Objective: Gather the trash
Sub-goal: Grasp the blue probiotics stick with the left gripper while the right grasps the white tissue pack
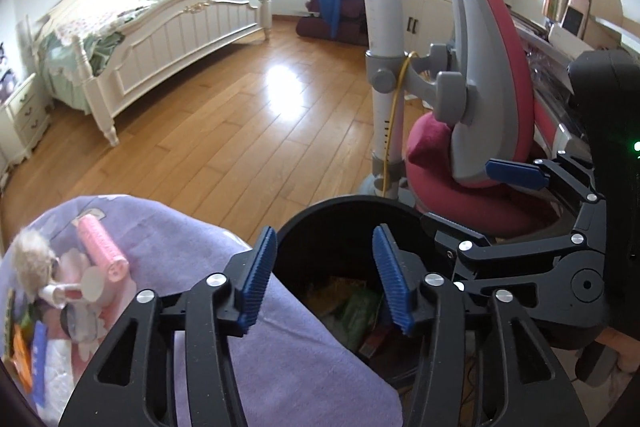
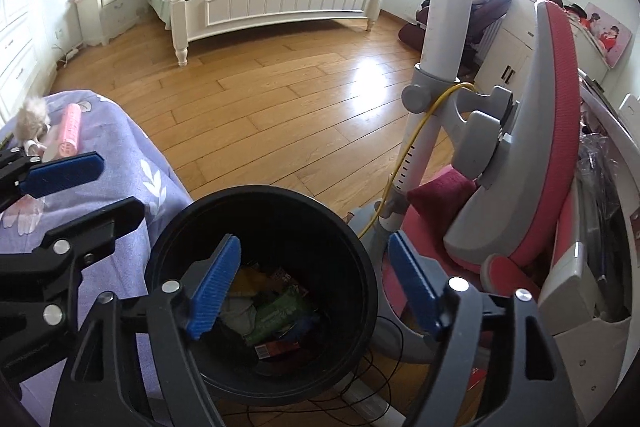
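A black round bin (image 1: pixel 340 203) (image 2: pixel 240 195) stands on the wooden floor beside a purple-covered surface (image 1: pixel 192 251) (image 2: pixel 132 147). Inside the bin lie wrappers and packets (image 2: pixel 276 311) (image 1: pixel 356 307), green, yellow and red. My left gripper (image 1: pixel 326 283) hangs open over the bin's left rim with nothing between its blue pads. My right gripper (image 2: pixel 316 275) is spread wide above the bin's mouth, also empty. On the purple cover lie a pink roller (image 1: pixel 102 253) (image 2: pixel 70 131), a furry tuft (image 1: pixel 32 259) and some colourful wrappers (image 1: pixel 28 355).
A red and grey chair (image 1: pixel 480 87) (image 2: pixel 540 147) stands right of the bin, with a white pole stand (image 1: pixel 384 27) (image 2: pixel 444 7) and yellow cable beside it. Black cables (image 2: pixel 360 387) trail on the floor near the bin. A white bed (image 1: pixel 160 27) is across the room.
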### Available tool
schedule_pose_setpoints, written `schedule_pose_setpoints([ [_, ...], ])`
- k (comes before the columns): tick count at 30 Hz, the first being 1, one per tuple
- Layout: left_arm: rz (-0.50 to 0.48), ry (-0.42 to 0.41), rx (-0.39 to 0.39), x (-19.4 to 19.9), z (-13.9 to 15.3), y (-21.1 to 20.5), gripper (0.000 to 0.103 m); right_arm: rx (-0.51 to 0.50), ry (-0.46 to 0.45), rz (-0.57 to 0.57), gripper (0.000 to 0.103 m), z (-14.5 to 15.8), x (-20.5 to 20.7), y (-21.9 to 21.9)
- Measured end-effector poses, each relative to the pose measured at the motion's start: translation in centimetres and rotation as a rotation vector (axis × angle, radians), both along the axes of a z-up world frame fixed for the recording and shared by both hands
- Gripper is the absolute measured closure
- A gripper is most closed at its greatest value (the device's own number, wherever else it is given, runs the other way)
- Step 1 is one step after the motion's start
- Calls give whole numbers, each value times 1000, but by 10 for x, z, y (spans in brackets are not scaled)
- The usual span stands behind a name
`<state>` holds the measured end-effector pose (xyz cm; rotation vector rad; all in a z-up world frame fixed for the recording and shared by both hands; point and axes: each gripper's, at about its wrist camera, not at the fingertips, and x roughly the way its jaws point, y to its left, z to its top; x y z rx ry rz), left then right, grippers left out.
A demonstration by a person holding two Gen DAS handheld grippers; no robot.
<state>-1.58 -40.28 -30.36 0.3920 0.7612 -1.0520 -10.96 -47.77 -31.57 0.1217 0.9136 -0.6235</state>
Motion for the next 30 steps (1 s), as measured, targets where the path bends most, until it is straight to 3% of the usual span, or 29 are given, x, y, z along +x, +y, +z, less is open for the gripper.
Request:
schedule_pose_setpoints([
  [11, 41, -9, -38, 5, 16, 41, 50, 5, -34, 75, 18, 12, 20, 30],
  [16, 149, -33, -21, 22, 17, 97, 45, 30, -52, 163, 14, 10, 48, 59],
  [23, 408, -29, 21, 67, 2, 233, 45, 87, -57, 277, 14, 2, 92, 96],
  [26, 497, 25, 32, 89, -11, 279, 45, 108, -62, 322, 14, 1, 108, 114],
  [30, 490, 97, 27, 105, -25, 288, 45, 121, -65, 381, 14, 2, 125, 137],
])
